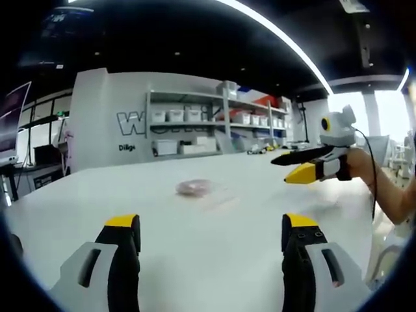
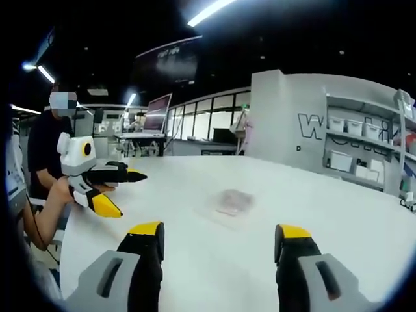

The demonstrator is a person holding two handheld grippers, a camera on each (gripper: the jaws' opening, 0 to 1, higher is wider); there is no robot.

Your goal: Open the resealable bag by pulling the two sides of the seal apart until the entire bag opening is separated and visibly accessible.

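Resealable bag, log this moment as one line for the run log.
stage: approach | resealable bag: flat on white table, untouched | left gripper: open, empty | right gripper: open, empty | seal: cannot tell

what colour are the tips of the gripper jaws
Yellow tips on black jaws, clearest on the left gripper in the left gripper view; the right gripper matches.

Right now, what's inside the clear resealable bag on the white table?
The clear resealable plastic bag lies flat on the white table, holding a small pinkish-brown mass showing through the film. What it is, and whether the seal is shut, is too blurred to tell.
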